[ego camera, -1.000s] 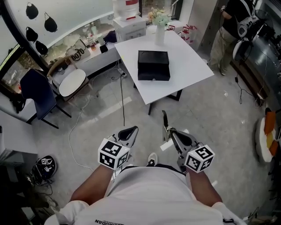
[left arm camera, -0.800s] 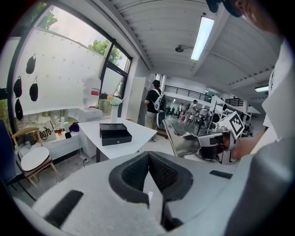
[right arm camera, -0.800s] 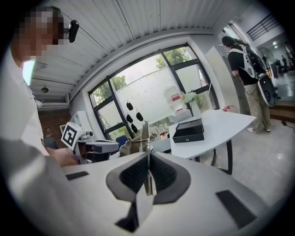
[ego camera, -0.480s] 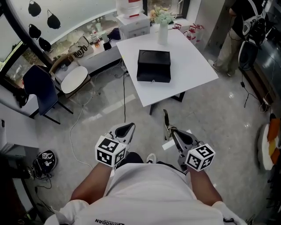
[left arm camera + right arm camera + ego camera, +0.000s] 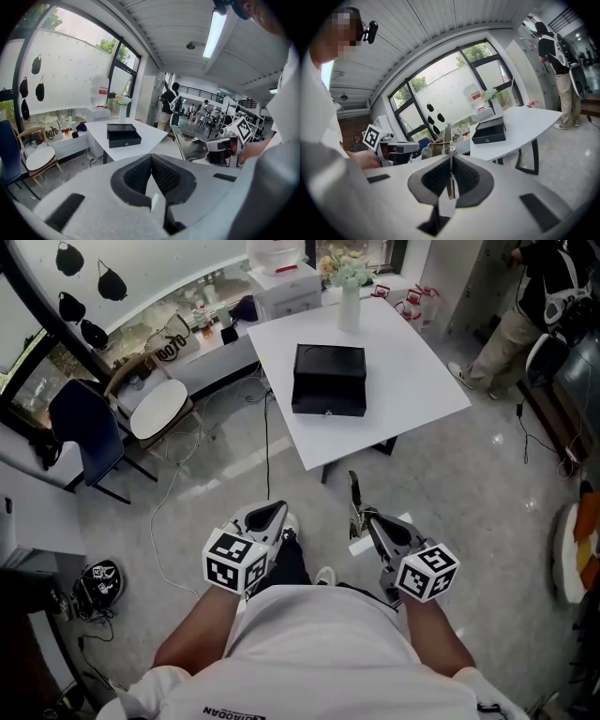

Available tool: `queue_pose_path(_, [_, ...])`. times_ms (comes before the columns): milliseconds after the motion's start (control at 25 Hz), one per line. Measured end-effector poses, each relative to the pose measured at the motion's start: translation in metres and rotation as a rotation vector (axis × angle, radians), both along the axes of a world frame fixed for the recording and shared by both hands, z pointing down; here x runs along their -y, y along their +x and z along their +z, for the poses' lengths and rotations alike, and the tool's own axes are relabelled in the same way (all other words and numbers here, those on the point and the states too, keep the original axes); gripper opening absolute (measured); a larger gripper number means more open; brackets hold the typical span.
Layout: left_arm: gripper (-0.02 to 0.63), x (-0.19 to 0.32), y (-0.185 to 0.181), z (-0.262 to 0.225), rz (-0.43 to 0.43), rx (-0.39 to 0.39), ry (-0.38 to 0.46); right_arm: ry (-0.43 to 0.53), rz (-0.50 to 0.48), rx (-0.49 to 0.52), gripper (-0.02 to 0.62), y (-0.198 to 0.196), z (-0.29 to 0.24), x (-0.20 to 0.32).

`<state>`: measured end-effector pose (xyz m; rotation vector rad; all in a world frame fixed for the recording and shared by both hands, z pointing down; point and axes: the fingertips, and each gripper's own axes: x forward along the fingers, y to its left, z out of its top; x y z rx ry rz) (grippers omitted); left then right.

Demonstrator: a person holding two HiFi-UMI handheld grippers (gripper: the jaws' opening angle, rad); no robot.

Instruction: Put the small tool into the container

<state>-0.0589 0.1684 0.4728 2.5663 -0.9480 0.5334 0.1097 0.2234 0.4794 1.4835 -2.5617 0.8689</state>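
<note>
Moved: the bystander (image 5: pixel 534 306) has drifted toward the right edge, and a dark leg (image 5: pixel 291 563) now shows beside the left tool.
Right tool (image 5: pixel 361 519): jaws clamped on a small metal scraper (image 5: pixel 353 491), which sticks up toward the desk (image 5: pixel 412 381).
Left tool (image 5: pixel 272 514): jaws together, nothing between them.
Black box (image 5: pixel 328 379): mid-desk, well apart from the scraper.
Around: vase (image 5: pixel 350 306) at the desk's far edge; white stool (image 5: pixel 155 413) and blue chair (image 5: pixel 84 427) to the left.
In the way: floor with a trailing cable (image 5: pixel 265 456).
</note>
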Motion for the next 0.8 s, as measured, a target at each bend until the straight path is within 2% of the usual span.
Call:
queue_pose_path(360, [0.009, 0.044, 0.011, 0.007, 0.027, -0.017, -0.016, -0.024, 0.006, -0.019, 0.012, 0.001, 0.006, 0.041])
queue_pose_path(800, [0.009, 0.147, 0.019, -0.006, 0.097, -0.007, 0.017, -0.006, 0.023, -0.085, 0.014, -0.001, -0.010, 0.147])
